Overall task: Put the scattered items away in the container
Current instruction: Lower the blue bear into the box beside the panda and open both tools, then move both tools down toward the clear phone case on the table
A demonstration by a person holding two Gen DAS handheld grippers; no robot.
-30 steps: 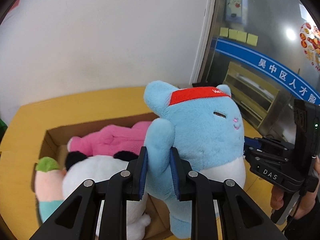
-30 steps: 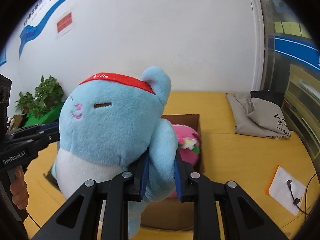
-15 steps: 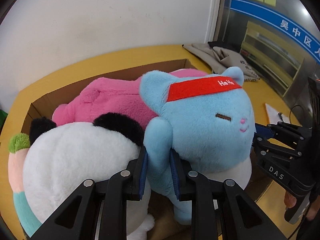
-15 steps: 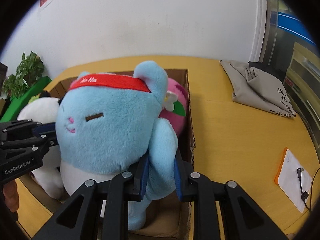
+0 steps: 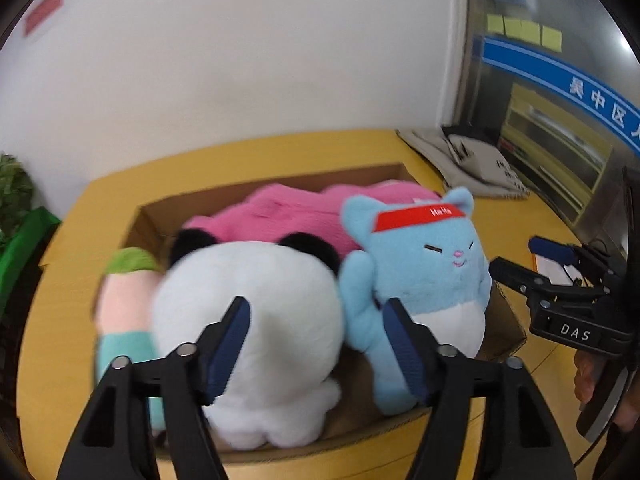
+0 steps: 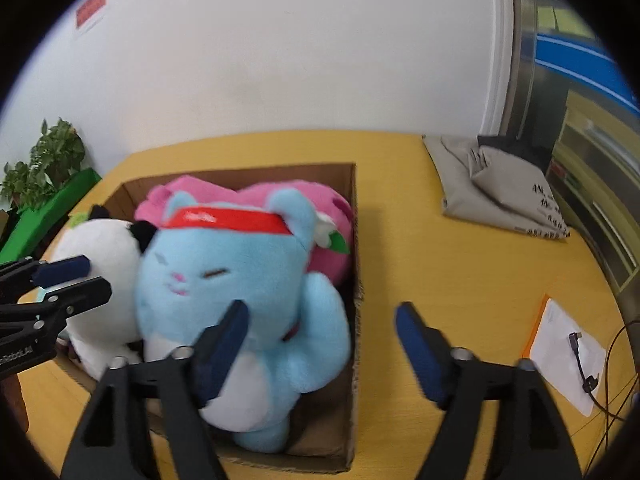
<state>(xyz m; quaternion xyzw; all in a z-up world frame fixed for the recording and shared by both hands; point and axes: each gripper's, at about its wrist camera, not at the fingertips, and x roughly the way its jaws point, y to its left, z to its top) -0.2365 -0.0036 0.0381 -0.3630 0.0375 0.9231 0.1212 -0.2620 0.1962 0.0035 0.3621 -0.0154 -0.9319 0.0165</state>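
Observation:
A blue plush cat [image 5: 424, 276] with a red headband sits in the cardboard box [image 5: 280, 184], at its right end; it also shows in the right wrist view [image 6: 240, 292]. Beside it lie a white panda plush [image 5: 256, 312], a pink plush [image 5: 280, 216] and a peach plush with a green top [image 5: 124, 304]. My left gripper [image 5: 316, 340] is open and empty above the panda and the cat's arm. My right gripper [image 6: 320, 340] is open and empty above the cat's arm and the box's right wall [image 6: 354, 240].
The box stands on a yellow table [image 6: 440, 272]. A folded grey cloth bag [image 6: 496, 188] lies at the back right. A white paper with a cable [image 6: 568, 352] lies at the right. A green plant [image 6: 44, 164] stands at the left.
Both grippers have opened and let go of the blue cat's arms. The cat now rests in the box. Both grippers have pulled back a little.

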